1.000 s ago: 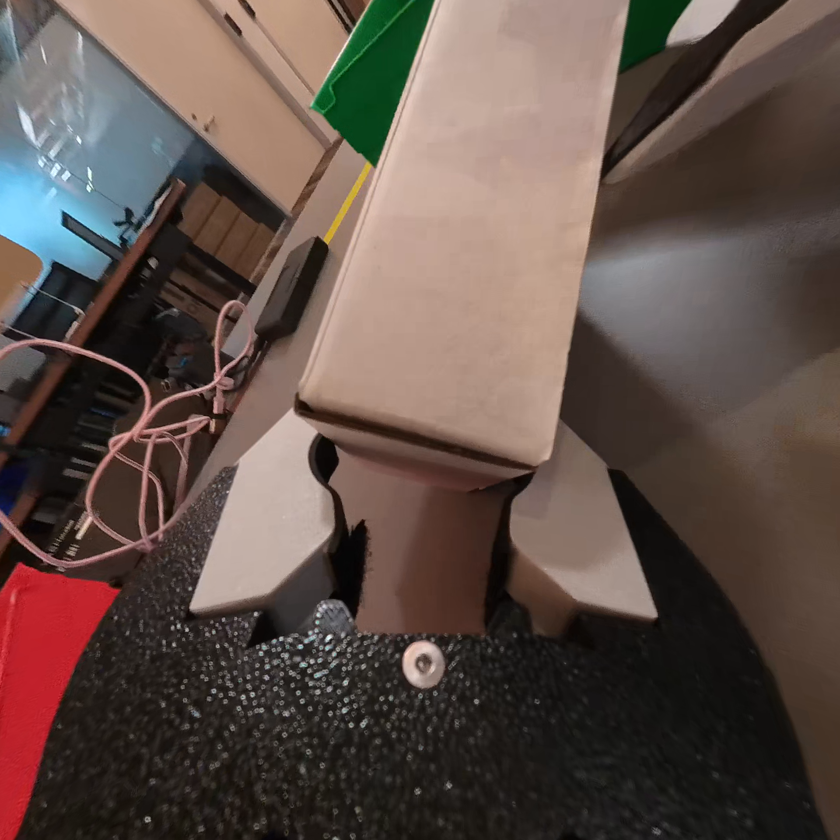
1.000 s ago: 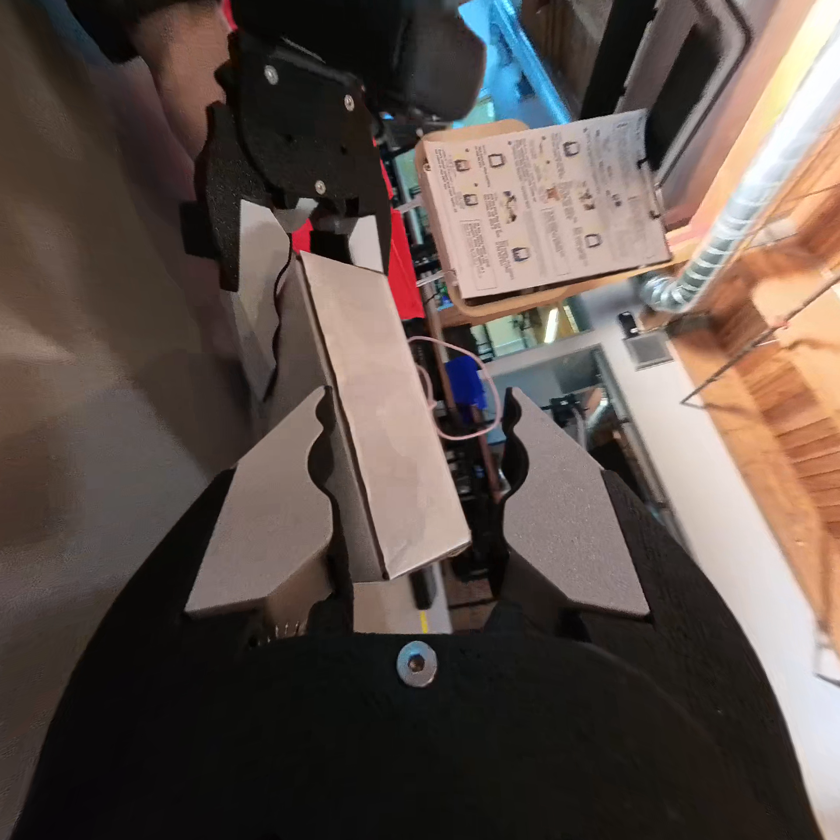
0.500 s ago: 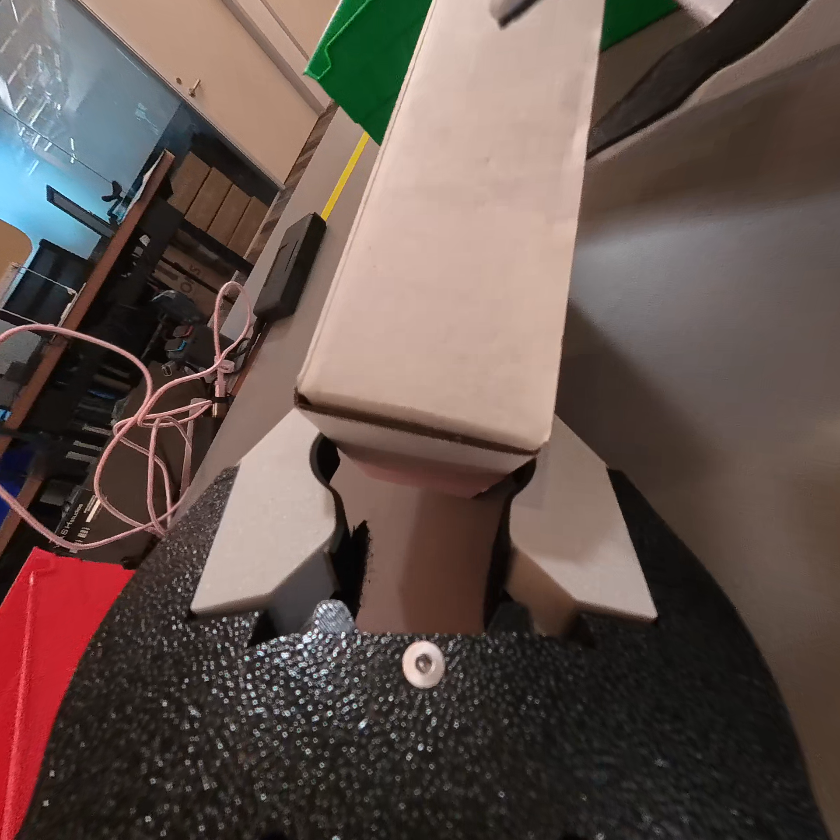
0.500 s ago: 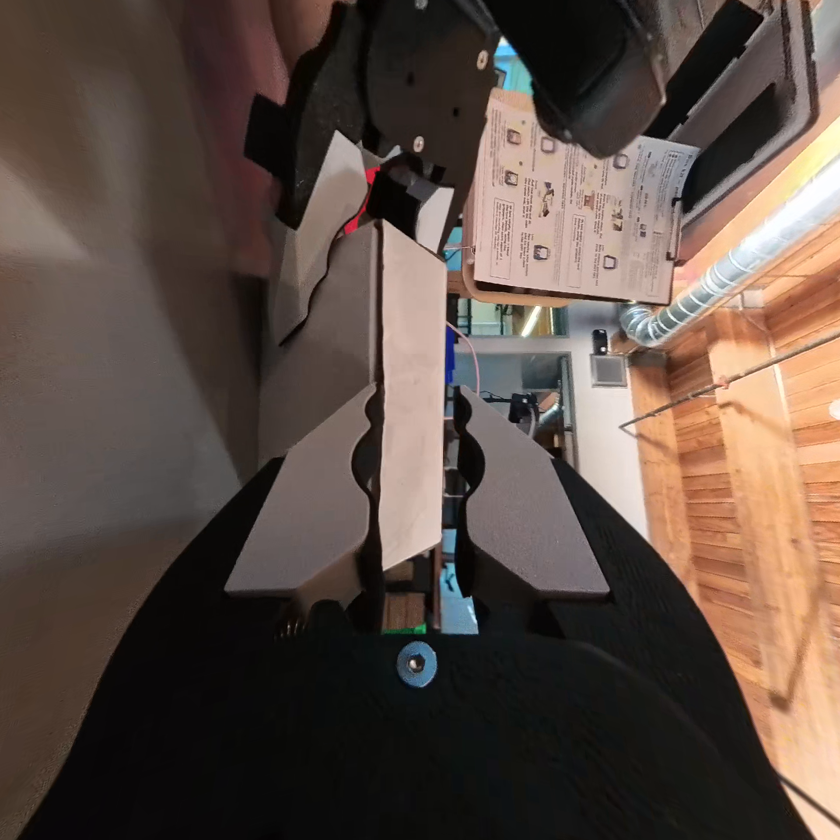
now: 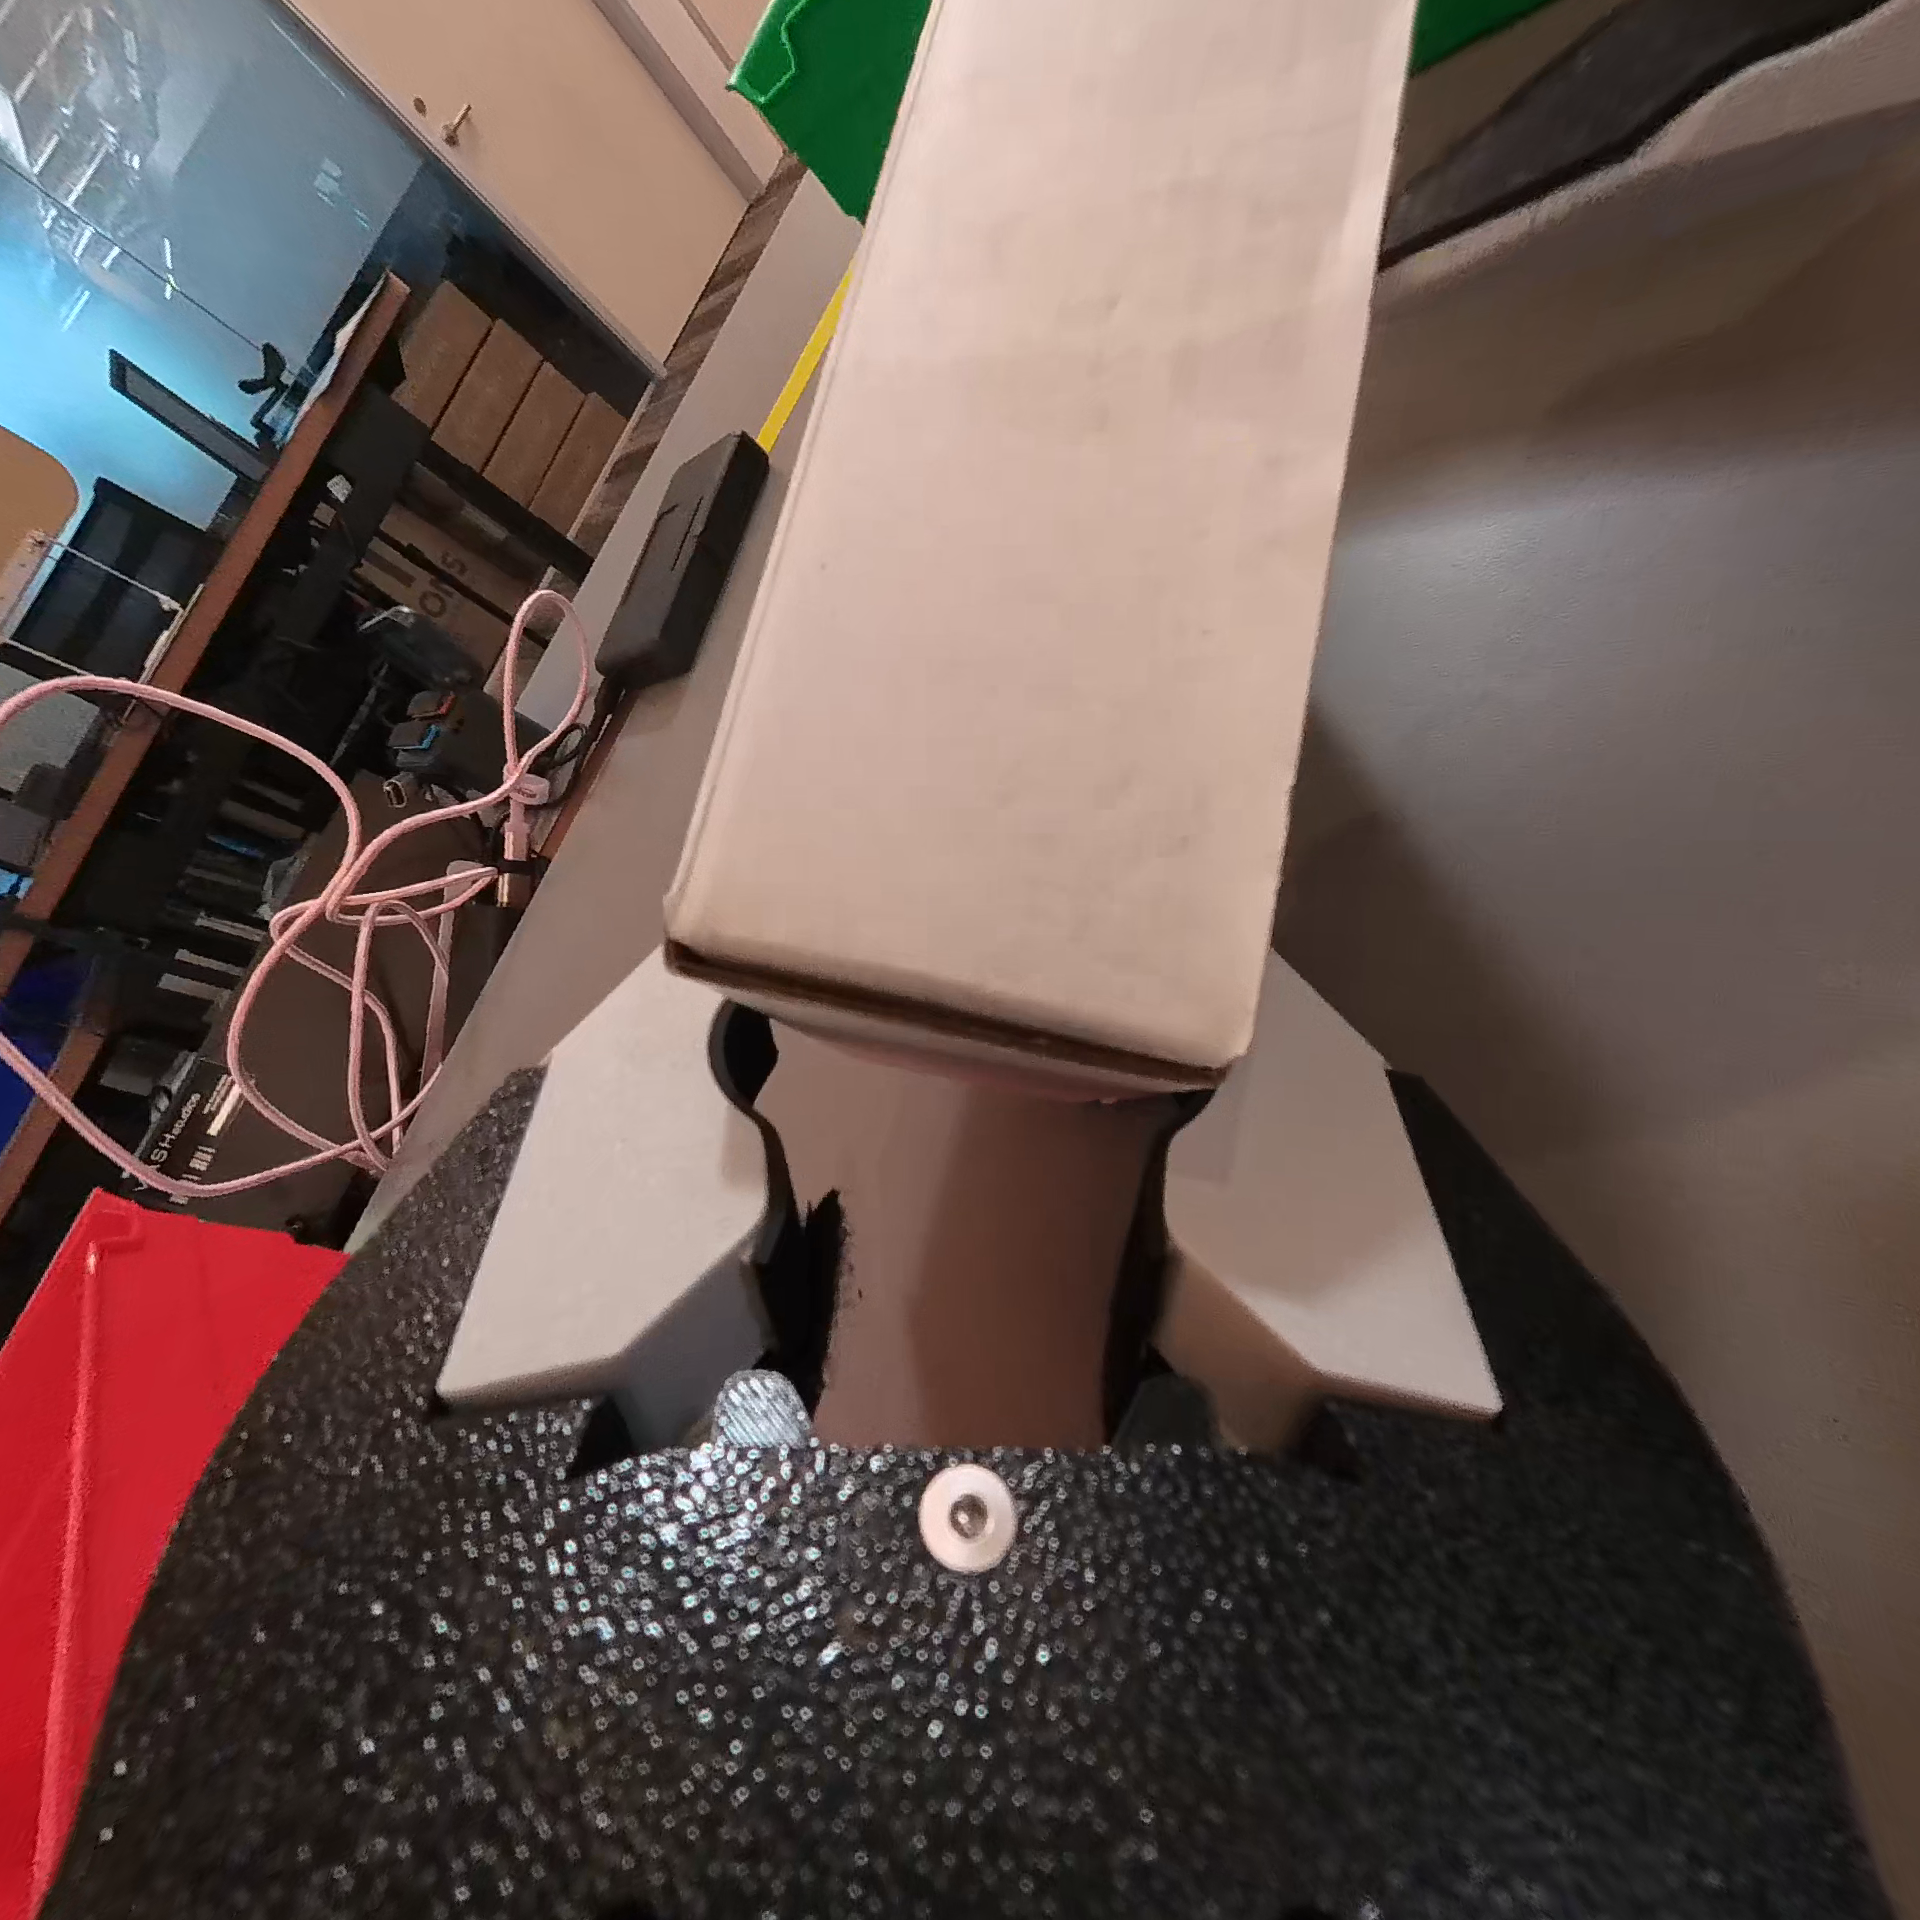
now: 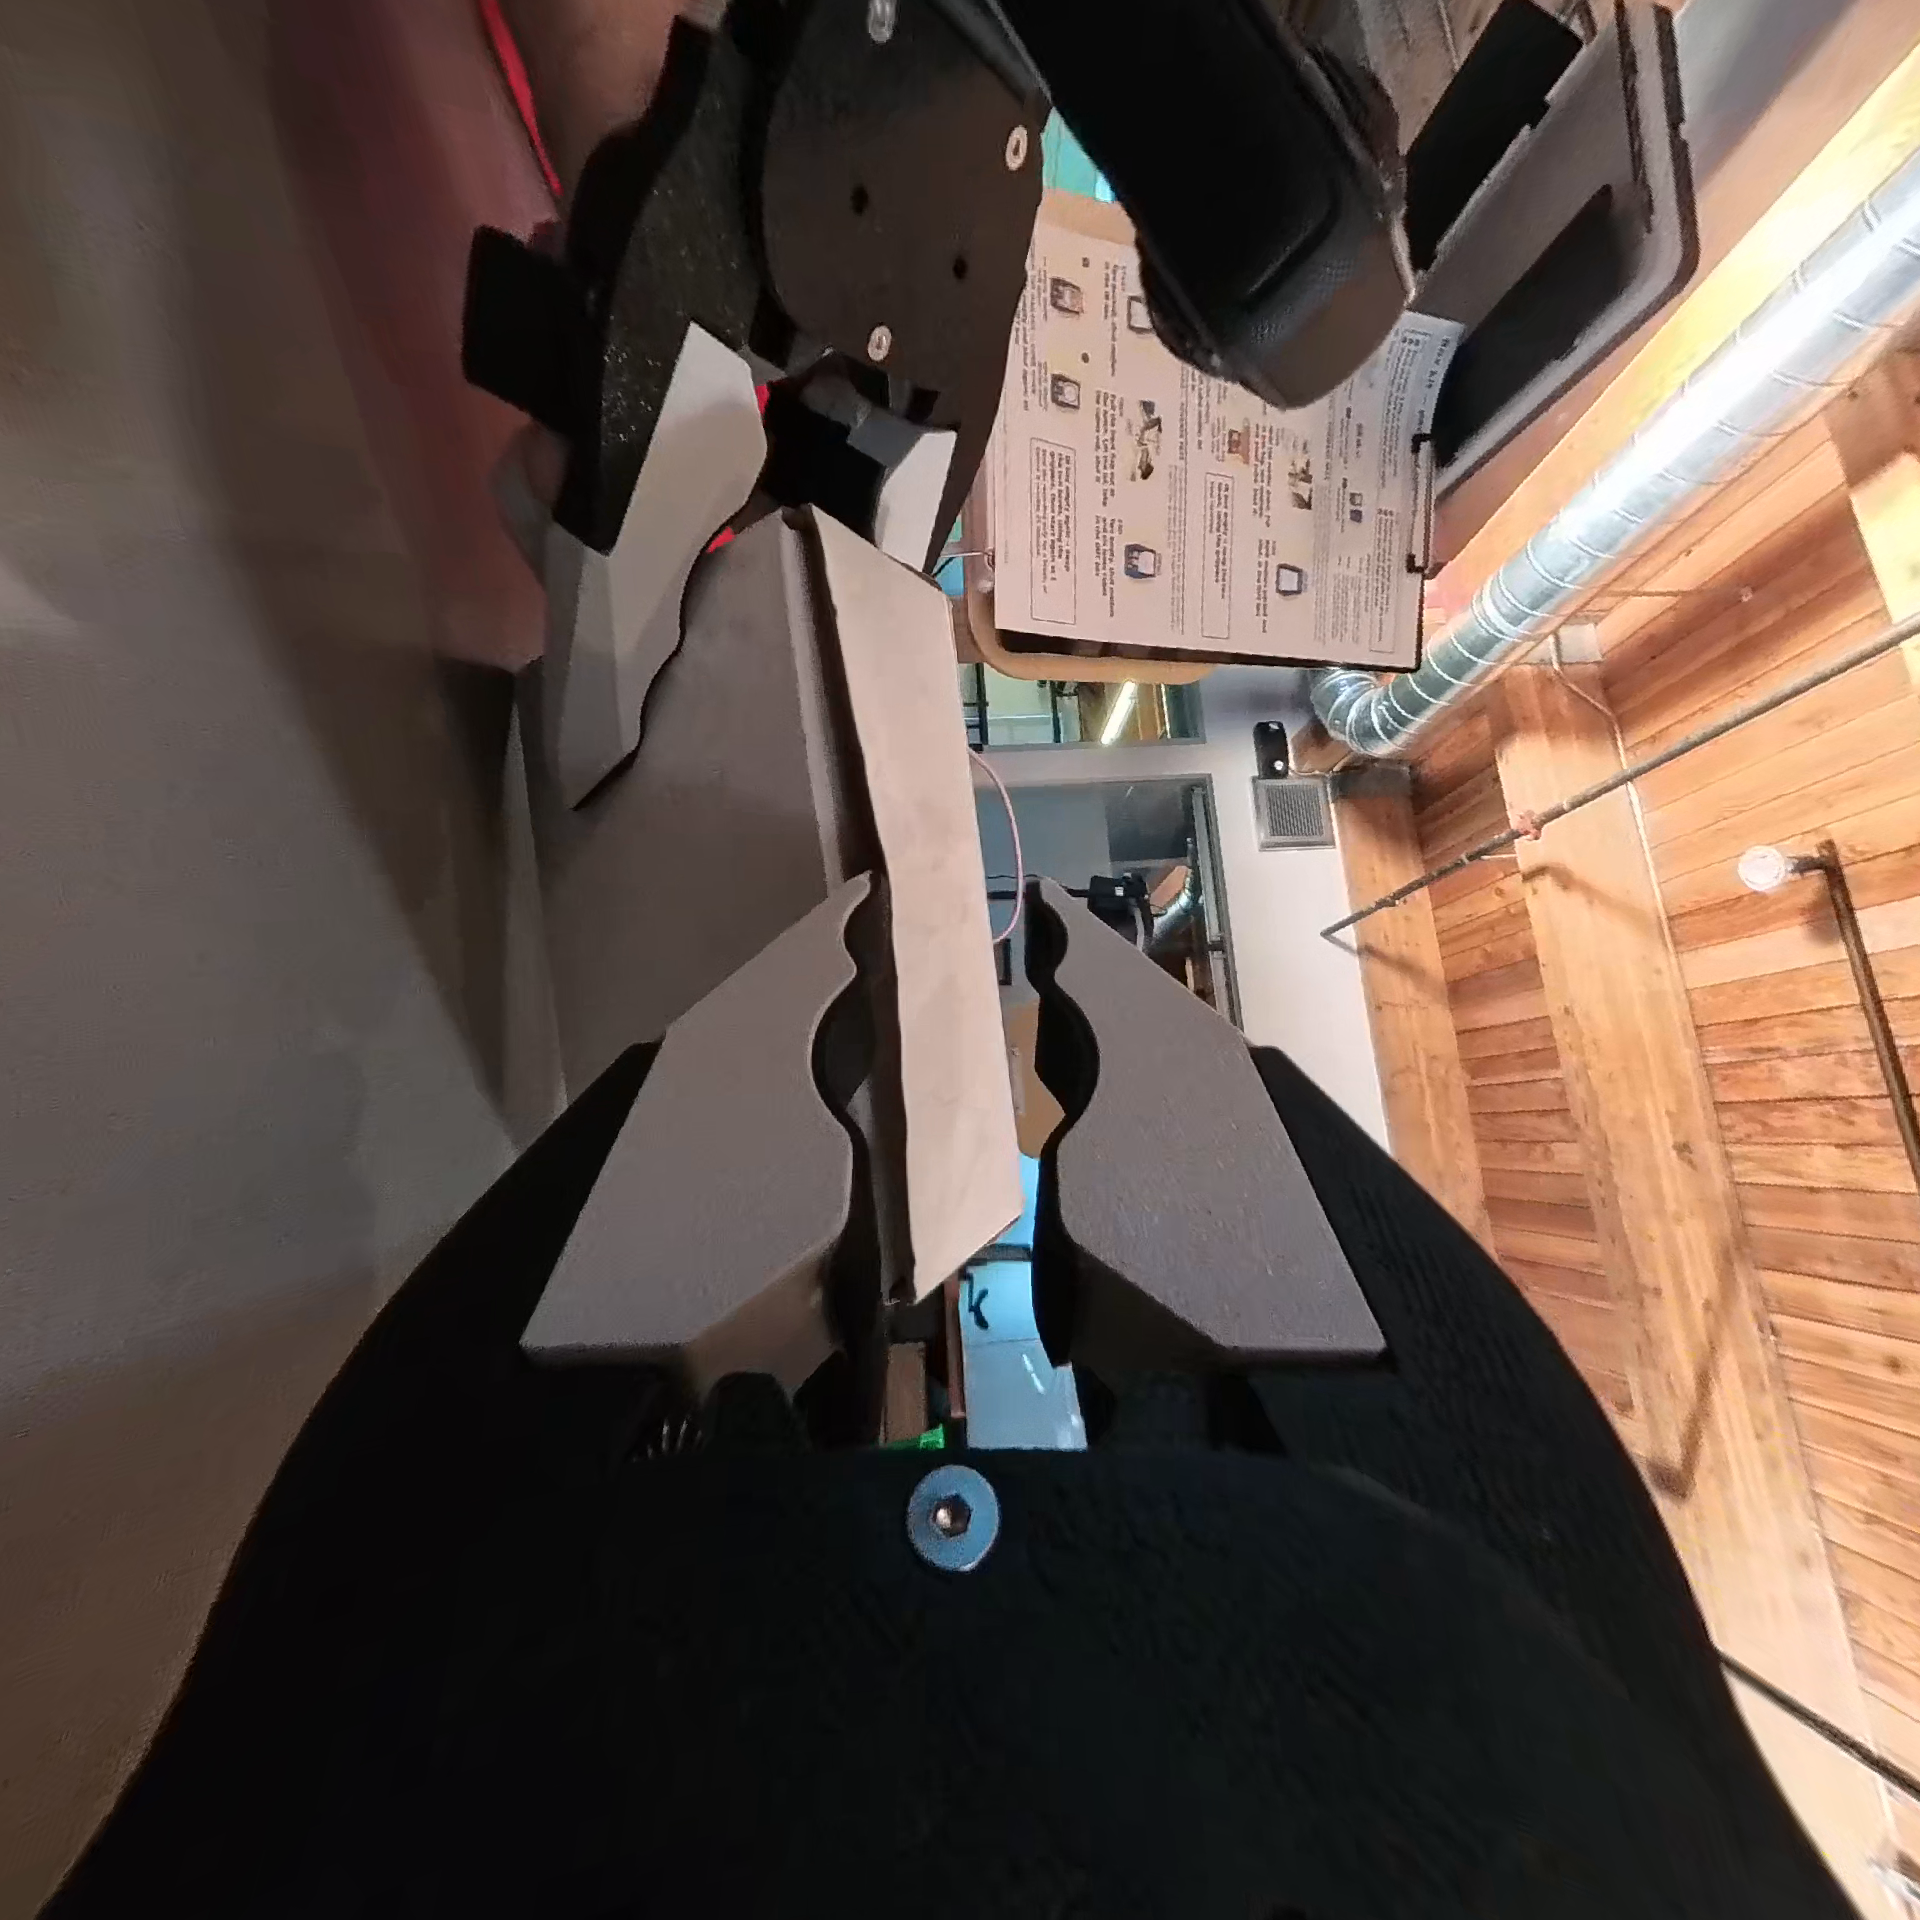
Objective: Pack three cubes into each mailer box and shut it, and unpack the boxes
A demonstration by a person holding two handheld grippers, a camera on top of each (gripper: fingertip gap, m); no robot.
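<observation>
A pale cardboard mailer box (image 5: 1039, 520) is held off the grey table, closed as far as I can see. My left gripper (image 5: 966, 997) is shut on its near end, with a finger on each side; the fingertips are hidden under the box. The left gripper also shows in the right wrist view (image 6: 821, 488), clamped on the far end. My right gripper (image 6: 951, 883) has closed in on the box's light panel (image 6: 925, 935). Its left finger (image 6: 790, 1039) lies against the panel and only a sliver of background shows at the right fingertip. No cubes are visible.
A green bin (image 5: 831, 114) stands behind the box and a red bin (image 5: 125, 1403) at the lower left. A black device (image 5: 686, 561) and a pink cable (image 5: 343, 904) lie at the table's edge. A clipboard with a printed sheet (image 6: 1216, 499) hangs beyond. The gap from one gripper's tips to the other's is roughly 10 cm. The right gripper is farther from the black device (image 5: 686, 561), some 35 cm, than the left, some 30 cm.
My right jaws went from wide open to closed on the box's panel, then stayed nearly still. The box turned a little in the right wrist view. My left gripper kept its hold.
</observation>
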